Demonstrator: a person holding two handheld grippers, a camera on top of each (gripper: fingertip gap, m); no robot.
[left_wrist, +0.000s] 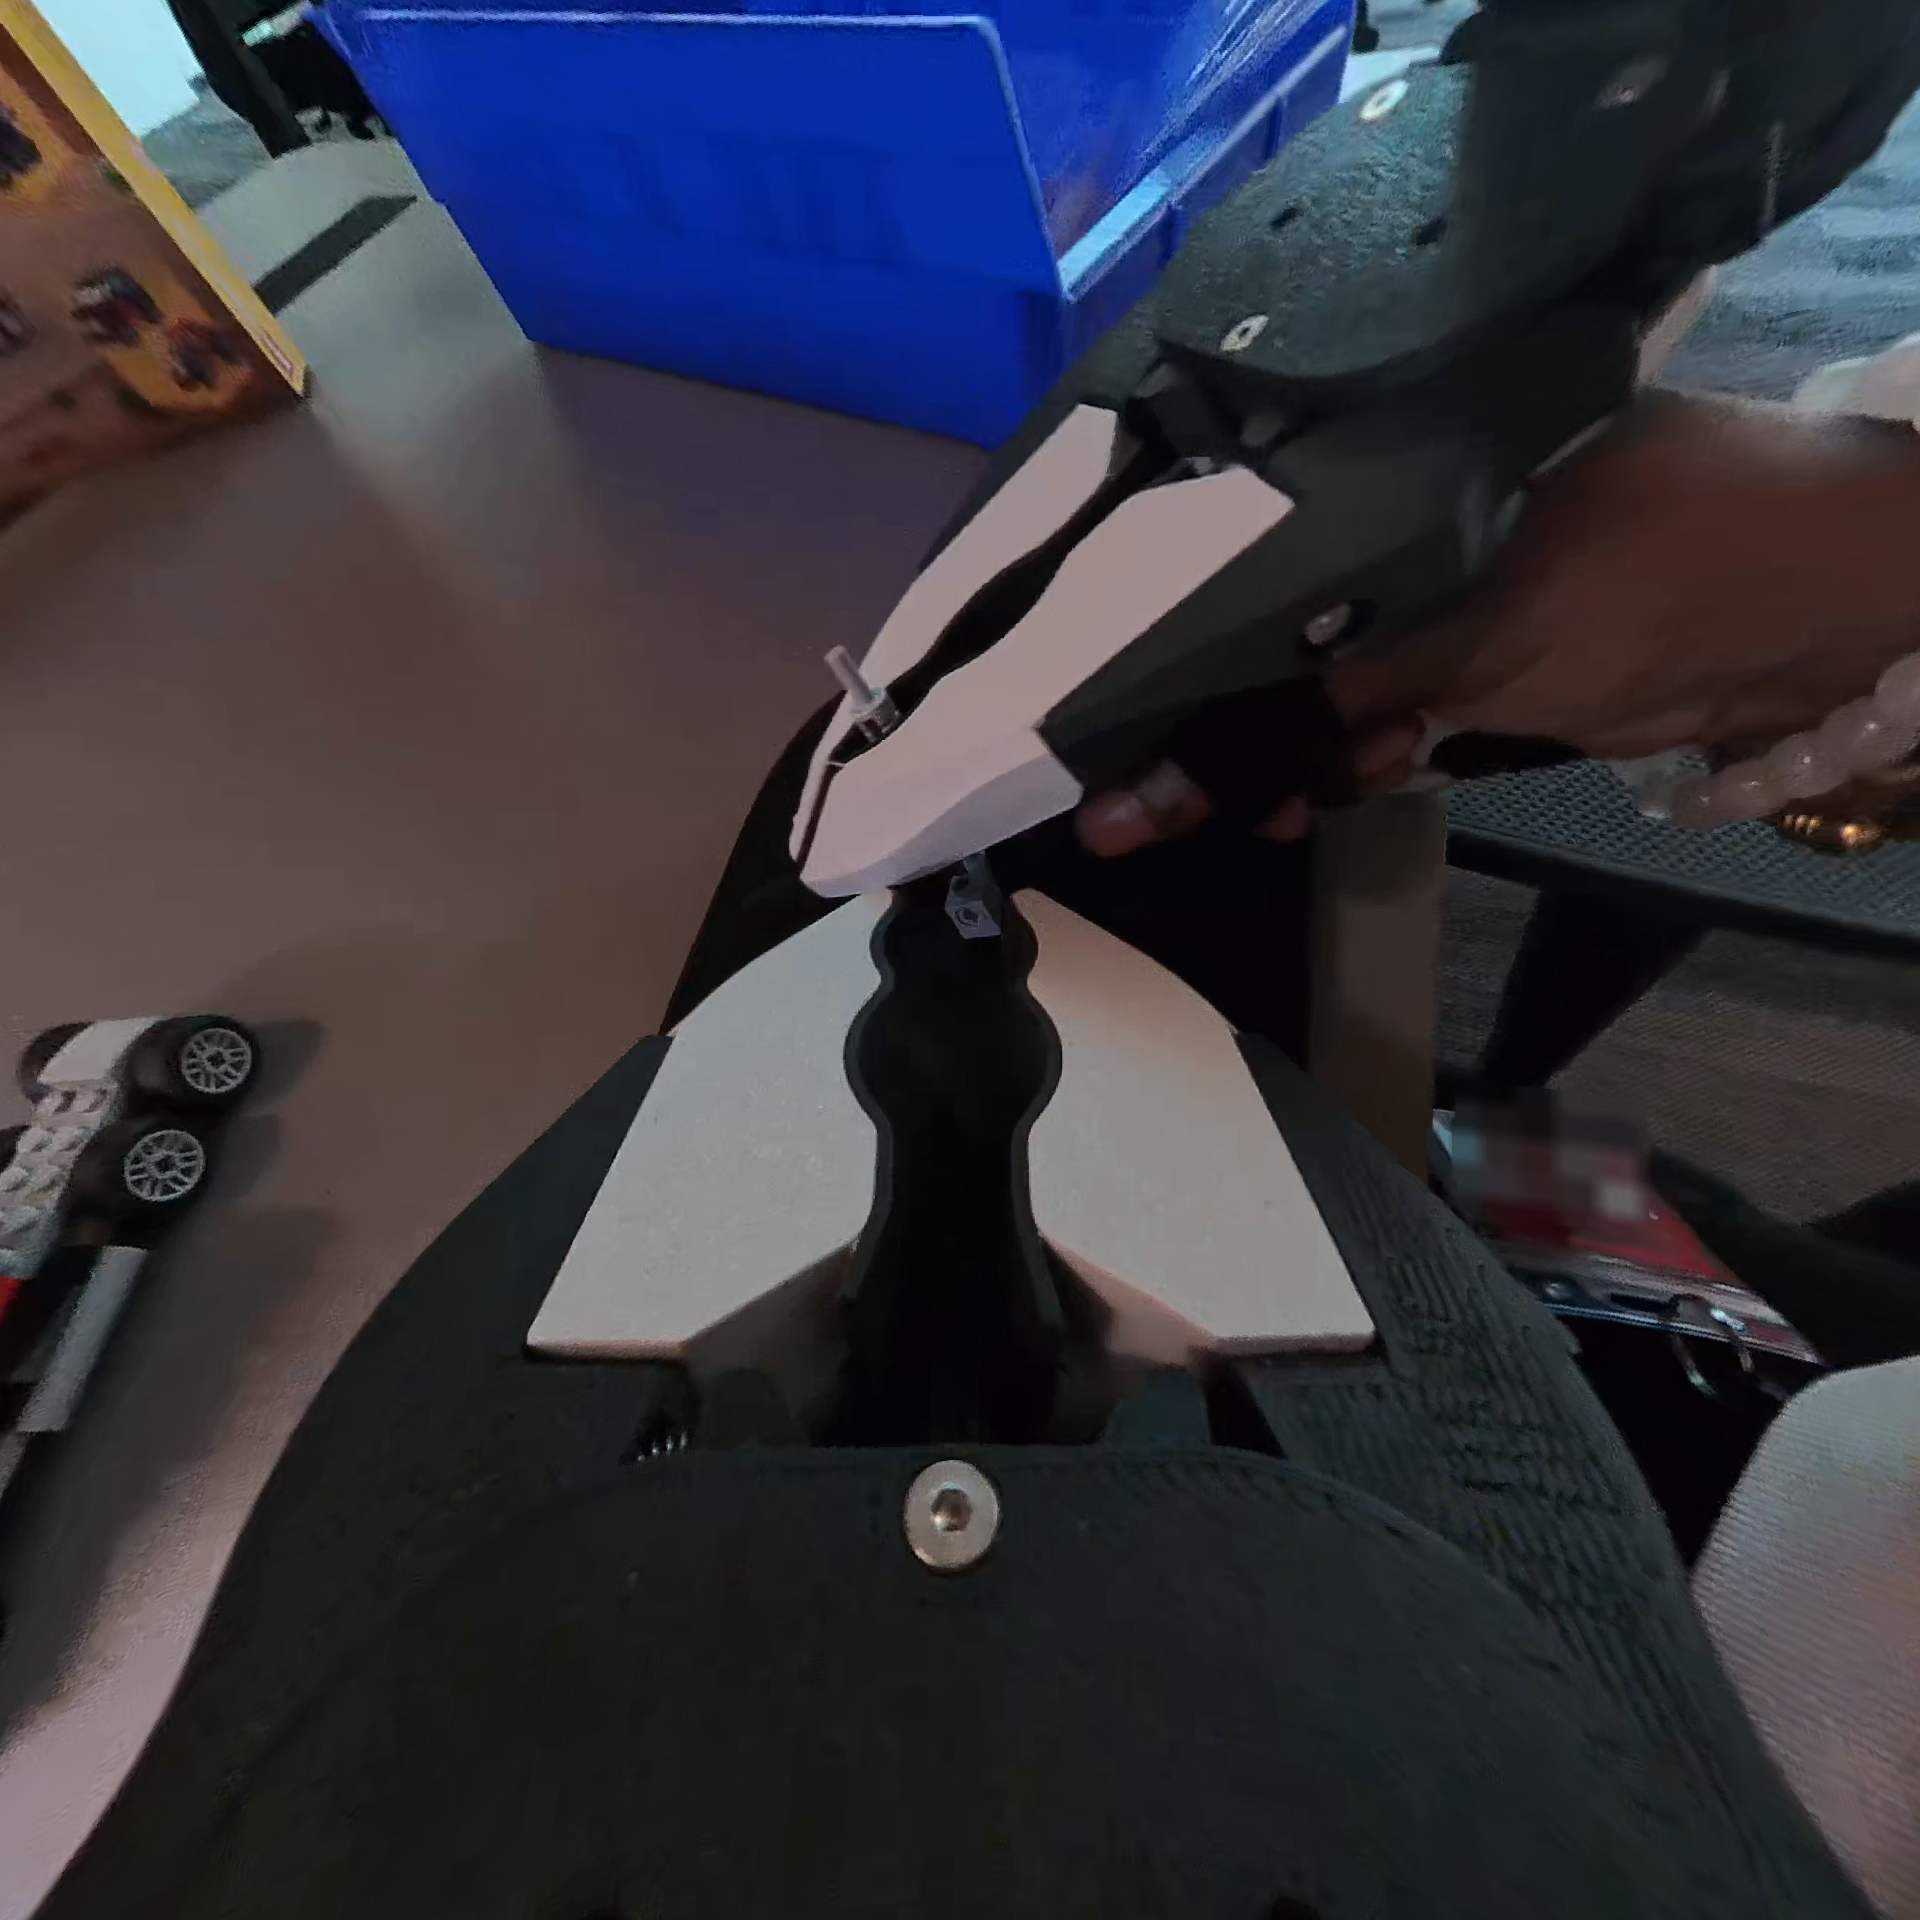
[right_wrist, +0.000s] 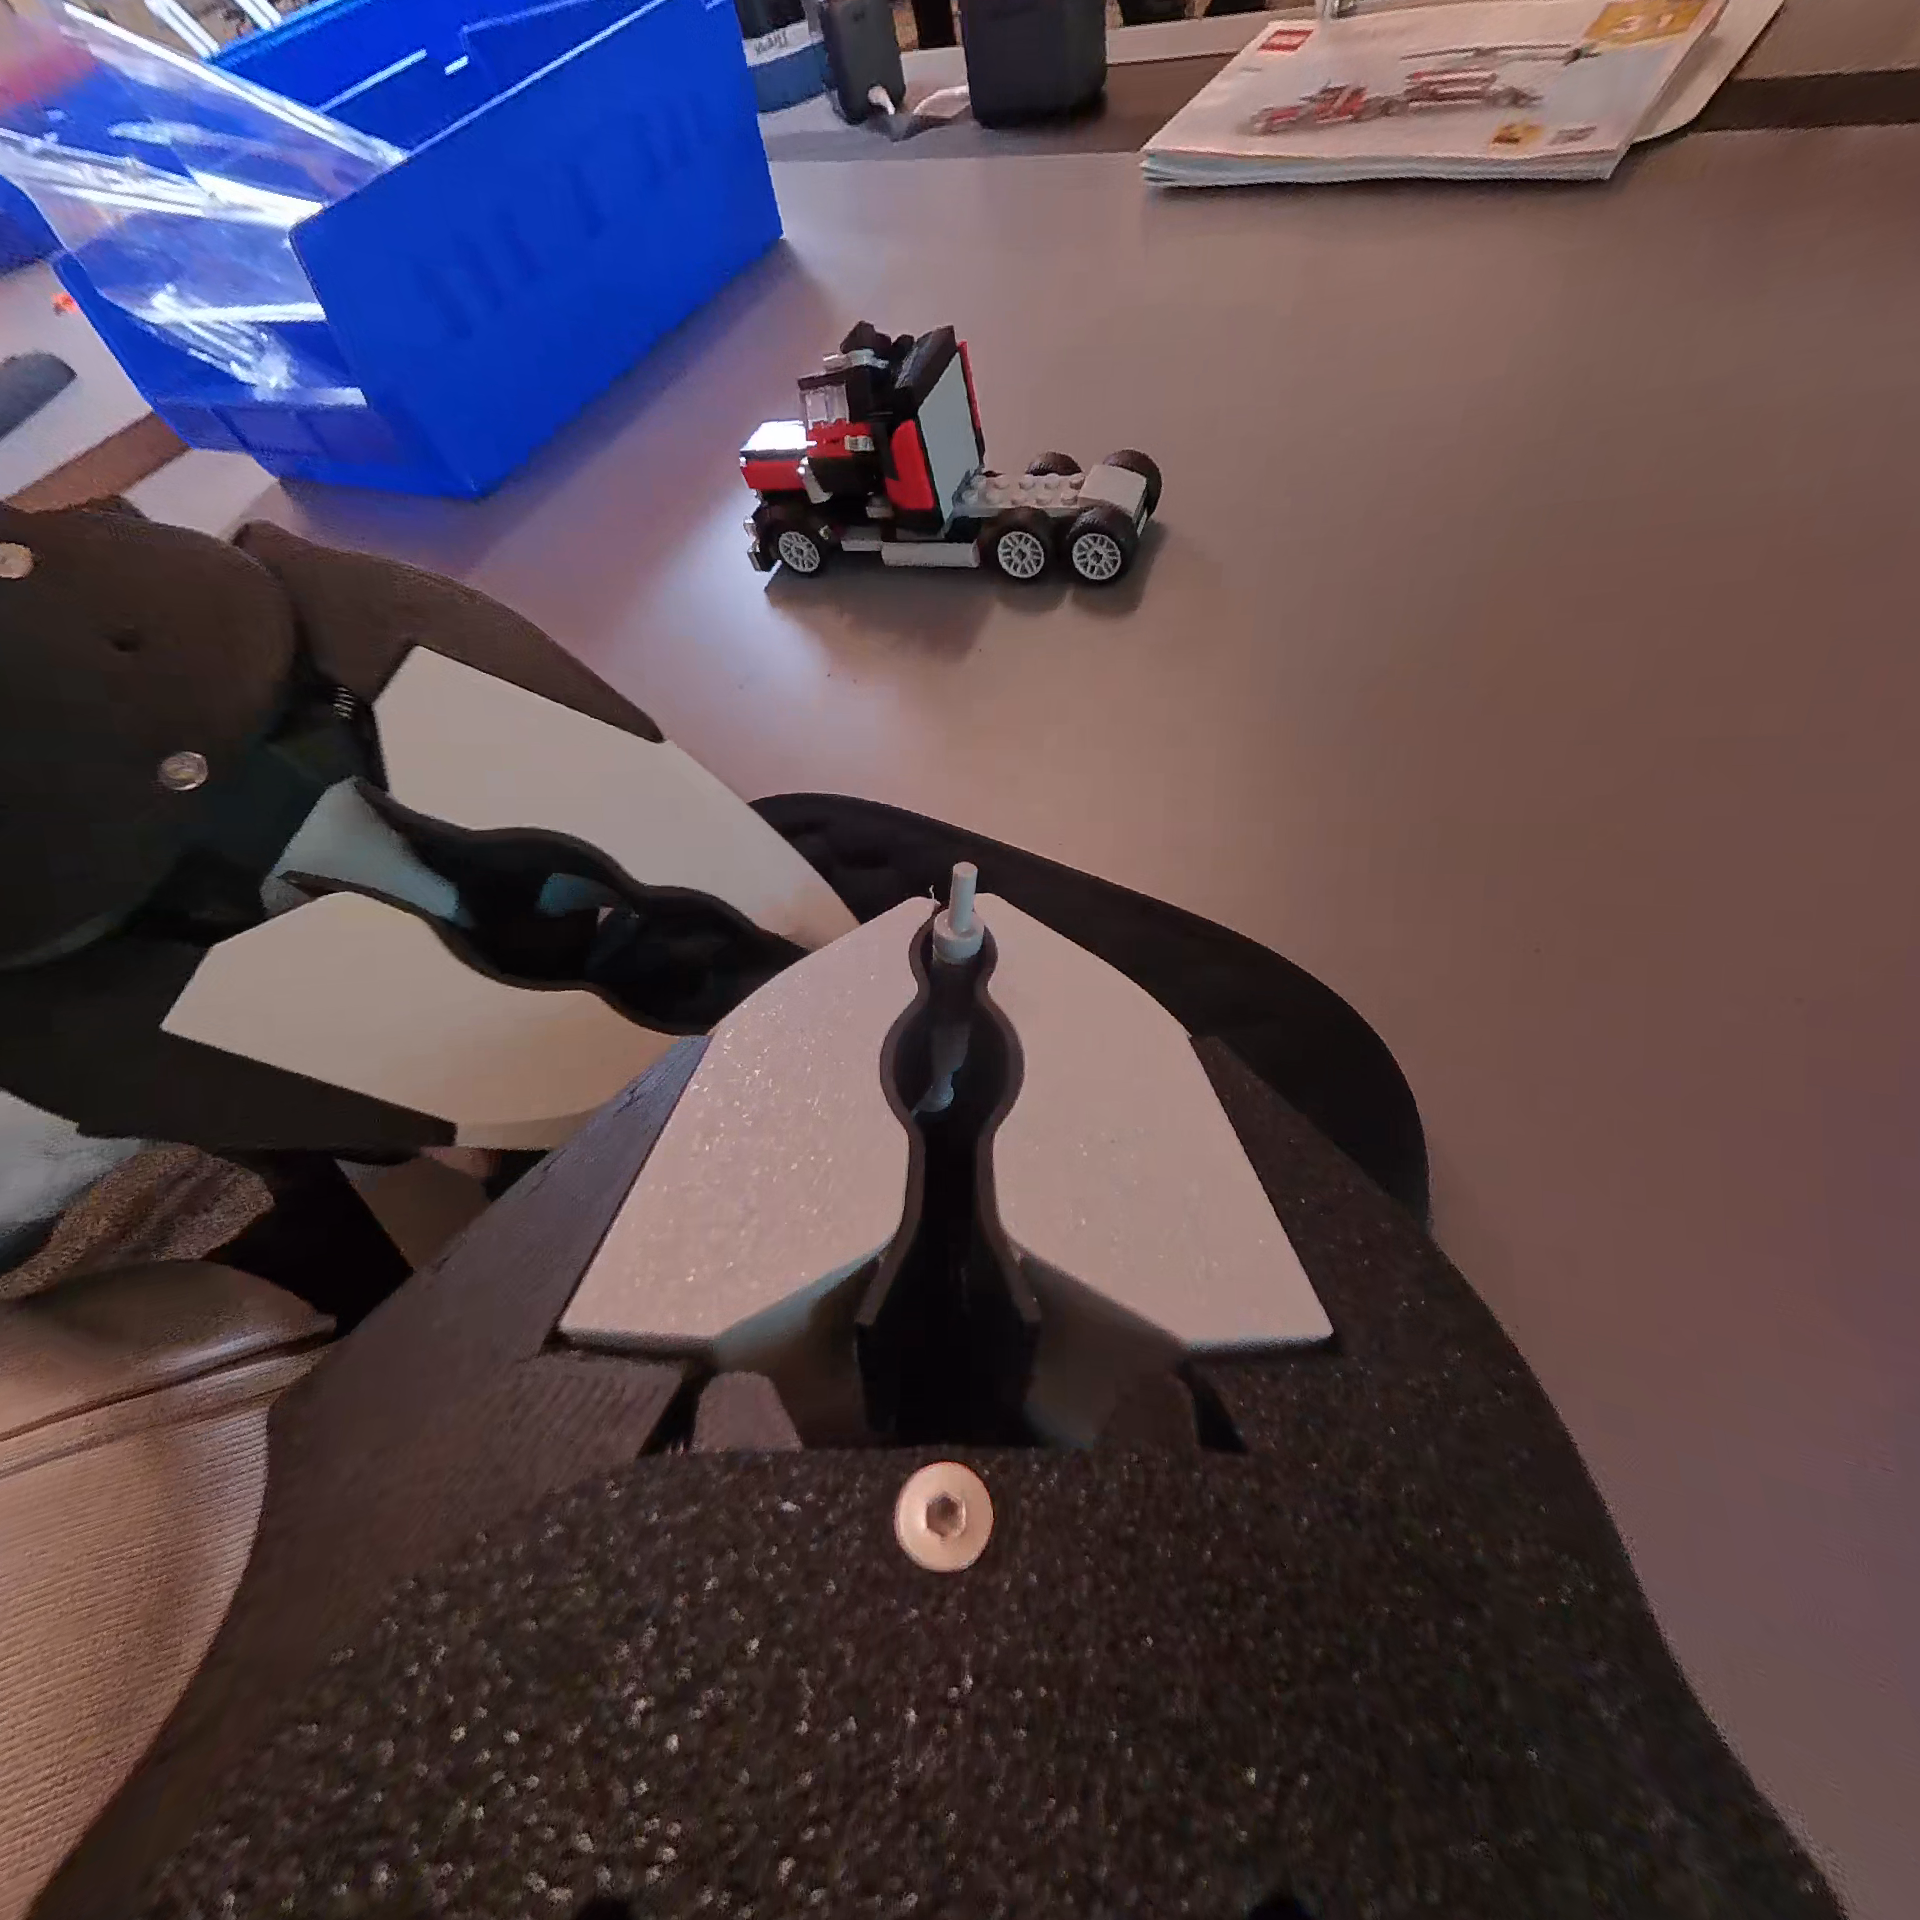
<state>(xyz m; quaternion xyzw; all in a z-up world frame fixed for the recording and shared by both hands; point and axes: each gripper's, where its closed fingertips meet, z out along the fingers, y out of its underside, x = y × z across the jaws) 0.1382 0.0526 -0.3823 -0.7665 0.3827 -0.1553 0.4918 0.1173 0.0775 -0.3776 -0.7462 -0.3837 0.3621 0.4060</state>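
Note:
My right gripper is shut on a thin grey pin with a collar. The pin's tip sticks out past the fingertips and its lower end runs back between the fingers. In the left wrist view the right gripper comes in from the upper right, held by a person's hand, with the pin in its tips. My left gripper is right under it with its jaws apart. A small grey block sits between the left fingertips, with a dark gap on its left side. In the right wrist view the left gripper shows its jaws apart.
A blue bin stands at the back left, with clear plastic over it. A red, black and grey toy truck stands on the brown table. A booklet lies far right. A yellow box stands far left. My two grippers' fingertips are within a few centimetres of each other.

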